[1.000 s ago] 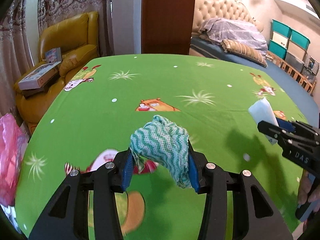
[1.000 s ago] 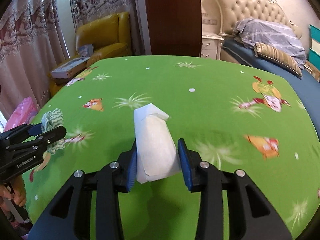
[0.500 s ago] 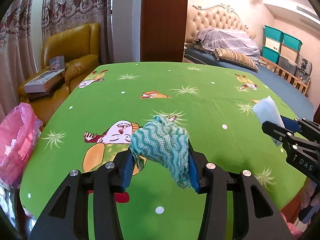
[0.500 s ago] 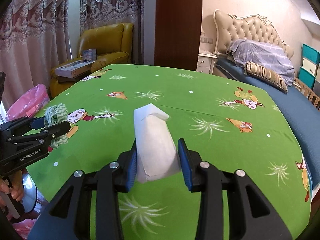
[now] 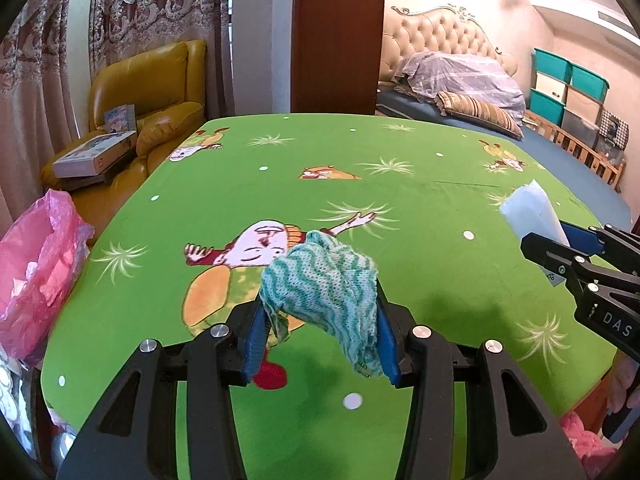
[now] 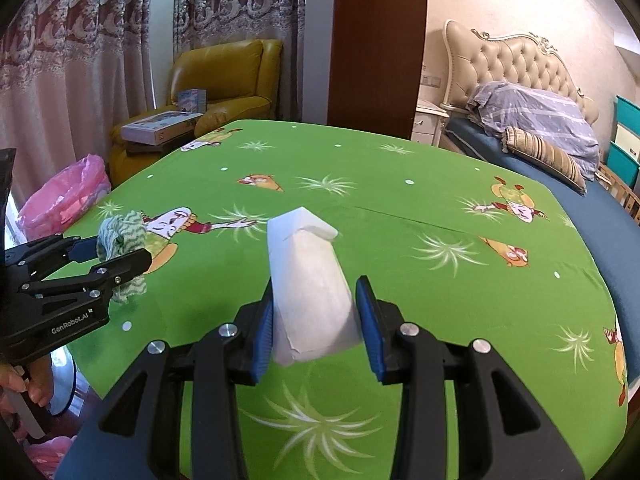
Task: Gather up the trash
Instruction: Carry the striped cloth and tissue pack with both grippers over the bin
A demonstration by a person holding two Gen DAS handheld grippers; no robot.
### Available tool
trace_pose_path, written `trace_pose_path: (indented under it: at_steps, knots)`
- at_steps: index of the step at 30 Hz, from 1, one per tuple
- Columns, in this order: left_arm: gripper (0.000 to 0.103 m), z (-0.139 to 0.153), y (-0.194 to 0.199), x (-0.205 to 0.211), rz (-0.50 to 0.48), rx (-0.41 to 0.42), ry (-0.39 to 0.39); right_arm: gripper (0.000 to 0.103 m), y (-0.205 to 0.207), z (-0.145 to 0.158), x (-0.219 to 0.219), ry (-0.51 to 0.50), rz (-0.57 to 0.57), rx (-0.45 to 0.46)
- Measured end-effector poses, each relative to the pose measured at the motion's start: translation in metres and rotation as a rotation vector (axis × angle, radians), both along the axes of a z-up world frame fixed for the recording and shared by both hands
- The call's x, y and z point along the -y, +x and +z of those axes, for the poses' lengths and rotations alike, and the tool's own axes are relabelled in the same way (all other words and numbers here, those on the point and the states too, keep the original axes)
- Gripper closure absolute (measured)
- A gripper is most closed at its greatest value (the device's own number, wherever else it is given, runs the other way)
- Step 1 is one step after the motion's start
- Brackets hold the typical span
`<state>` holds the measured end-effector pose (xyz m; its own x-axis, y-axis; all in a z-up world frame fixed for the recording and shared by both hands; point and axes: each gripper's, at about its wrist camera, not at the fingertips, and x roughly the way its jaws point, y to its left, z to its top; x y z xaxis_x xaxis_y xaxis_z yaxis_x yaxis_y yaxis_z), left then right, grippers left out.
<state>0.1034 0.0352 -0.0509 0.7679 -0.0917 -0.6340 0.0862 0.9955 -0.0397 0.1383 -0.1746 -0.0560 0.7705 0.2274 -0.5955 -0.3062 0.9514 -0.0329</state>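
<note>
My left gripper [image 5: 320,320] is shut on a crumpled green-and-white wavy cloth [image 5: 326,284] and holds it above the green cartoon tablecloth [image 5: 360,168]. My right gripper [image 6: 316,308] is shut on a folded white paper napkin [image 6: 308,280], also held above the table. The left gripper and its cloth [image 6: 120,240] show at the left in the right wrist view. The right gripper and its napkin [image 5: 532,212] show at the right in the left wrist view. A pink trash bag [image 5: 36,264] stands open off the table's left edge; it also shows in the right wrist view [image 6: 64,196].
A yellow armchair [image 5: 152,92] with a flat box [image 5: 96,156] stands behind the bag. A brown pillar [image 5: 336,36] is beyond the table. A bed [image 5: 460,76] with a pillow lies at the right, with teal storage boxes [image 5: 568,84] behind.
Both grippers have pulled back toward the near edge of the table with their loads still held. The pink bag has come into view at the left.
</note>
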Motion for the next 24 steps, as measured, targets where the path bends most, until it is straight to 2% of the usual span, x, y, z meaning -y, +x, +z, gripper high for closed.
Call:
trace_pose_path:
  at_steps: [10, 16, 24]
  knots:
    - [0.060, 0.006, -0.013, -0.037, 0.059, 0.037, 0.006, 0.066, -0.004, 0.013, -0.031, -0.003, 0.096, 0.031]
    - [0.060, 0.018, -0.022, -0.079, 0.121, 0.067, 0.013, 0.066, -0.006, 0.025, -0.068, 0.013, 0.219, 0.053]
    - [0.060, 0.032, -0.047, -0.137, 0.218, 0.106, 0.017, 0.066, -0.002, 0.032, -0.126, 0.003, 0.378, 0.036]
